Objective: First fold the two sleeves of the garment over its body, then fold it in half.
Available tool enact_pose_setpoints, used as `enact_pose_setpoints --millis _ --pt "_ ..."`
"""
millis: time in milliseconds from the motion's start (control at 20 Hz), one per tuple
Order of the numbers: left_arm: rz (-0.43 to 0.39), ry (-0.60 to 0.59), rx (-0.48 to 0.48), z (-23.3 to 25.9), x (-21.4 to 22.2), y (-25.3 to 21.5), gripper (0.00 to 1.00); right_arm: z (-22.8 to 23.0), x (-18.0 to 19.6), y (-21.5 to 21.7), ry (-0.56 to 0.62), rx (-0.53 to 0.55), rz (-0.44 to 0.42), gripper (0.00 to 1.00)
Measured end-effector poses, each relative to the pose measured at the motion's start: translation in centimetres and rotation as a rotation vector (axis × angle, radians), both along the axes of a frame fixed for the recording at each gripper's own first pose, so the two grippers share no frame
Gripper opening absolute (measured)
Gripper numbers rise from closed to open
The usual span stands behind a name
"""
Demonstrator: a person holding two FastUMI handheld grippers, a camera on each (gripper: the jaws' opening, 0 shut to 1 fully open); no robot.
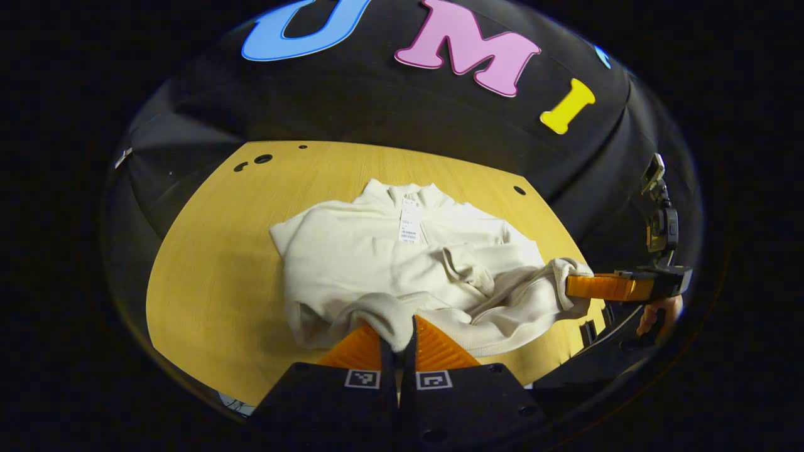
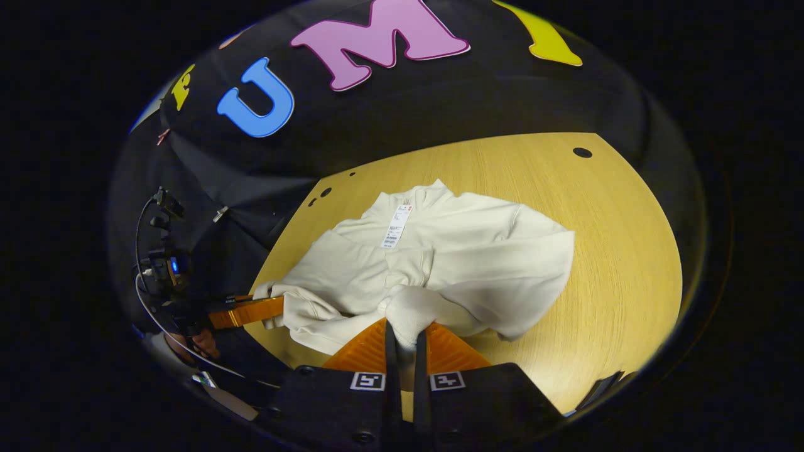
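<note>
Cream garment (image 1: 377, 257) on table (image 1: 213, 263), sleeves folded over body. Left gripper (image 1: 397, 342) pinches hem, fingers clamped on cloth; right gripper (image 2: 402, 342) likewise grips other corner.

The hem of the garment (image 1: 402, 263) bunches between the left tongs (image 1: 397, 342), so the pinched fabric and the fingertips are hidden there. In the right gripper view, a fold likewise covers the tips of the right tongs (image 2: 402, 342). Print on the tag (image 1: 409, 221) near the garment's collar is too small to make out. Beside the garment, only part of a hand (image 1: 656, 314) shows behind the other tongs, and the desk (image 1: 207, 263) is cut off at its near edge
</note>
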State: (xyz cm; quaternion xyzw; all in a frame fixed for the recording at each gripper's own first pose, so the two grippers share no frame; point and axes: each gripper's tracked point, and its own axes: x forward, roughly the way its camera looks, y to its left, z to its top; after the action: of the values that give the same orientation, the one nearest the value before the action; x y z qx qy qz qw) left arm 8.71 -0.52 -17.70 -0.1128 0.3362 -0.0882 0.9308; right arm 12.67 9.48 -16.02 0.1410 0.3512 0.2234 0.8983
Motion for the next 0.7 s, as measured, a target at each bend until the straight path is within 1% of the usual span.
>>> enact_pose_setpoints --millis 150,350,600,700 --pt "0.047 -0.008 -0.026 0.8 2.5 0.6 0.07 0.7 2.4 -0.2 -0.016 0.020 -0.054 0.11" --pt "0.087 0.011 -0.018 -0.6 6.2 0.5 0.07 -0.4 7.4 0.3 -0.007 0.020 -0.120 0.11" --pt "0.104 0.112 0.016 -4.6 10.1 0.5 0.07 -3.8 12.0 1.1 0.050 -0.022 -0.151 0.11" --pt "0.107 0.172 0.029 -6.7 11.4 0.5 0.07 -6.0 13.5 1.7 0.100 -0.052 -0.154 0.11"
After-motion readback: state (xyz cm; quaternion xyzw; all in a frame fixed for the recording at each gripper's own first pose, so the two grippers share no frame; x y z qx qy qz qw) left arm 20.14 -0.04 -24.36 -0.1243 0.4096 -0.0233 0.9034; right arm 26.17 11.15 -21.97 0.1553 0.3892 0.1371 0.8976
